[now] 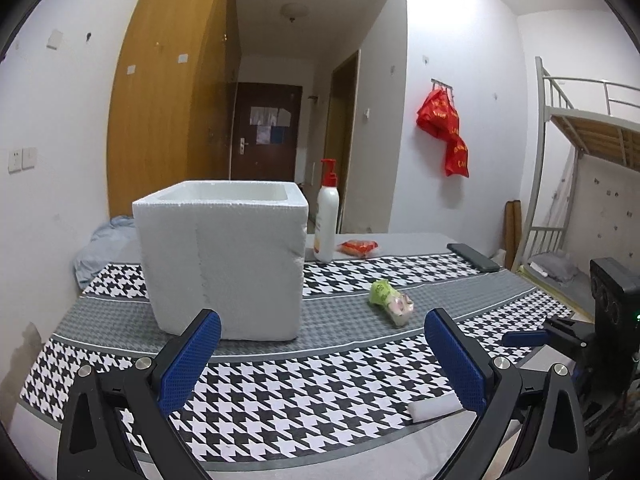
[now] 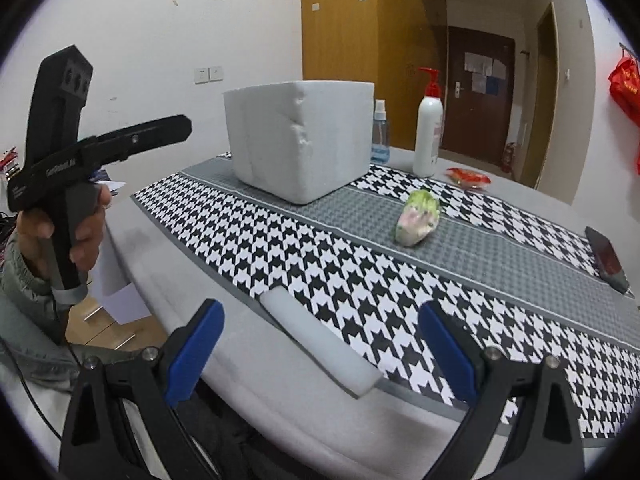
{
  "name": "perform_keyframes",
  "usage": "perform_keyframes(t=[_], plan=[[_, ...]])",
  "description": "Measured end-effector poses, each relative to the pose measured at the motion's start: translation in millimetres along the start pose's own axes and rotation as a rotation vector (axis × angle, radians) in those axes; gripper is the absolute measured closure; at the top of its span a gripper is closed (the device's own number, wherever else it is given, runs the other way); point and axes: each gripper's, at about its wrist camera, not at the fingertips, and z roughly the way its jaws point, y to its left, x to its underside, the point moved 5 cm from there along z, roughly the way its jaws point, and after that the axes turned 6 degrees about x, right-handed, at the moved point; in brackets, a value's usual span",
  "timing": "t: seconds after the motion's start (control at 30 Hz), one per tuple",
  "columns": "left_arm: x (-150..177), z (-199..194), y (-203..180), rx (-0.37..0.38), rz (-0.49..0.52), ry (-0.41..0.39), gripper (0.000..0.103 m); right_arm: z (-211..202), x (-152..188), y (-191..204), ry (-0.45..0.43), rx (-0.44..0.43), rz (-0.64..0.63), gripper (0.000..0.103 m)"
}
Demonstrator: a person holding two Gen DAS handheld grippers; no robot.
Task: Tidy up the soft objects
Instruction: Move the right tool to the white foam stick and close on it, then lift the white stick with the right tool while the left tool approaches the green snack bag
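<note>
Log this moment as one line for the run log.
left gripper: open, empty | right gripper: open, over white foam roll | green soft pack: on mat | foam box: upright, contents unseen

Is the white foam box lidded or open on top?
Open: the foam box shows a bare rim and hollow top, no lid. Its contents cannot be seen.

The blue spray bottle point(image 2: 380, 136) is half hidden behind the foam box point(image 2: 300, 136). At the right edge of the frame the dark phone point(image 2: 606, 258) is cut off. The print on the red packet point(image 2: 468, 178) is too small to read.
</note>
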Motion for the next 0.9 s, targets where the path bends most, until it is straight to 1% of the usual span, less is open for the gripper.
perform_keyframes(t=[0.1,0.17,0.23,0.3,0.33,0.37,0.4,0.43,0.5,0.57,0.63,0.77,0.9], plan=[[-2,1,0,-0.003,-0.002,0.004,0.001,1,4,0,0.013,-0.034,-0.029,0.004],[-4,1,-1,-0.004,0.0,0.002,0.001,3,6,1,0.026,-0.054,-0.057,0.011],[-6,1,-1,-0.003,0.002,0.0,0.001,8,8,4,0.054,-0.085,-0.081,0.026],[-6,1,-1,-0.001,0.001,0.001,0.001,12,10,6,0.072,-0.099,-0.103,0.032],[-6,2,-1,0.0,0.001,0.004,0.001,13,11,7,0.074,-0.107,-0.111,0.037],[-6,2,-1,0.0,-0.001,0.006,0.001,16,13,8,0.085,-0.114,-0.122,0.038],[-6,4,-1,0.001,-0.002,0.008,0.001,17,14,8,0.094,-0.117,-0.131,0.041],[-5,6,-1,0.006,-0.004,0.016,0.001,18,15,8,0.098,-0.119,-0.136,0.047],[-4,8,-1,0.008,-0.006,0.023,0.001,21,16,5,0.116,-0.125,-0.146,0.052],[-4,10,-2,0.01,-0.002,0.027,0.001,24,17,3,0.134,-0.129,-0.155,0.053],[-3,13,-3,0.011,0.008,0.033,0.001,25,17,1,0.138,-0.139,-0.164,0.06],[-3,19,-5,0.013,0.017,0.041,0.001,33,21,2,0.165,-0.157,-0.211,0.06],[-3,25,-5,0.025,0.013,0.054,0.001,40,19,-10,0.19,-0.177,-0.203,0.06]])
